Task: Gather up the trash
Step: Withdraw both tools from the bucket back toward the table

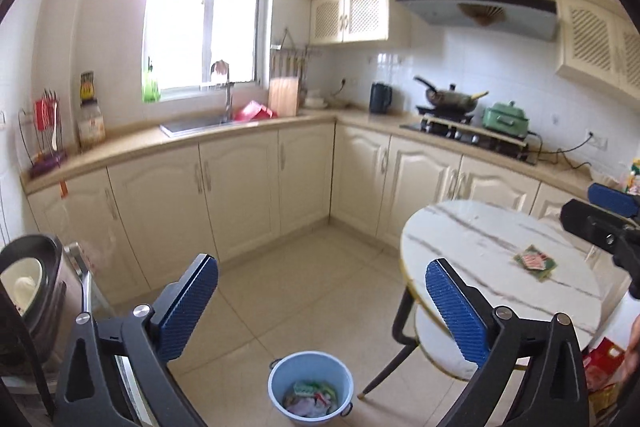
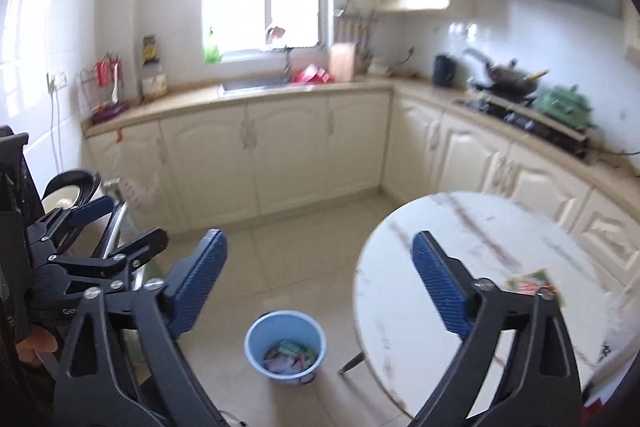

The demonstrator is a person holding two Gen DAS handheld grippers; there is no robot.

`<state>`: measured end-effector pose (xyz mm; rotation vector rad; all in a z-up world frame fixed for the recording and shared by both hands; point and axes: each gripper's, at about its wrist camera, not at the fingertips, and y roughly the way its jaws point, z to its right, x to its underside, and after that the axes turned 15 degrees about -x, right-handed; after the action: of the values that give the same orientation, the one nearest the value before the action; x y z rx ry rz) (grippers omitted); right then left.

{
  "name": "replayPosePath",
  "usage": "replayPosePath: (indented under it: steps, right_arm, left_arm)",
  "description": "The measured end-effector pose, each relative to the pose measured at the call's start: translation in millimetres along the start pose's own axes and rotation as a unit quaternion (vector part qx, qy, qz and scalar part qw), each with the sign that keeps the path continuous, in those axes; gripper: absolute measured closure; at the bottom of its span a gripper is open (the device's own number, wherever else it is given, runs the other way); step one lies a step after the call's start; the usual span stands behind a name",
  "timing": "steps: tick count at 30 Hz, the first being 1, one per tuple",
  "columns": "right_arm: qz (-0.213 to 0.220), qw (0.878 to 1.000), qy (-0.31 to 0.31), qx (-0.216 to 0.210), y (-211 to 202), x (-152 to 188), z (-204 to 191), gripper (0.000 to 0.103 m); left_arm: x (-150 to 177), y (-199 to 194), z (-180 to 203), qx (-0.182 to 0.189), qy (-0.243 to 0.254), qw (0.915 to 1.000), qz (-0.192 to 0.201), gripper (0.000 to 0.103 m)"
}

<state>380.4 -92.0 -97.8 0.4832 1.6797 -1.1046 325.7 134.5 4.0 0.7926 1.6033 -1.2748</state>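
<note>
Clearly both tools are empty at this moment. The left hand-held gripper [image 1: 322, 307] has its blue pads spread wide with nothing between them, and the right hand-held gripper [image 2: 320, 285] is spread just as wide and also holds nothing. Below and ahead of both, on the tiled floor, stands a blue bucket [image 1: 311, 383] that already has several crumpled wrappers lying in its bottom. One piece of trash remains in sight: a flat green and red wrapper [image 1: 535, 261] lying on the round marble counter [image 1: 472, 239], ahead and to the right of the left hand-held gripper. From the right wrist view that wrapper [image 2: 530, 283] sits just beyond the right finger, partly hidden behind it.

Judging by this, the step in hand looks like the reach for the last wrapper, with some trash already binned. The next move probably calls for swinging the right hand-held gripper rightward over the counter, lowering the pads around the wrapper's edge, and pinching gently, since a thin flat packet may slide on smooth marble.
</note>
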Motion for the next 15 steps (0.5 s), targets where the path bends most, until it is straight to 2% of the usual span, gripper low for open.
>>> replayPosePath:
  steps: [4,8,13,15]
  right_arm:
    - [0.043,0.998,0.009,0.037,-67,-5,2,0.001]
    - [0.075,0.995,0.012,0.072,-125,-4,7,0.000]
    - [0.117,0.987,0.020,0.109,-186,2,13,0.000]
    - [0.130,0.984,0.021,0.117,-203,4,13,0.000]
  left_arm:
    - [0,-41,36,-0.009,0.003,0.9994,0.033,0.001]
    - [3,-79,70,-0.002,-0.006,0.9980,0.063,0.001]
    - [38,-135,86,0.014,-0.009,0.9944,0.105,0.001]
    - [77,-172,67,0.014,-0.010,0.9925,0.121,0.001]
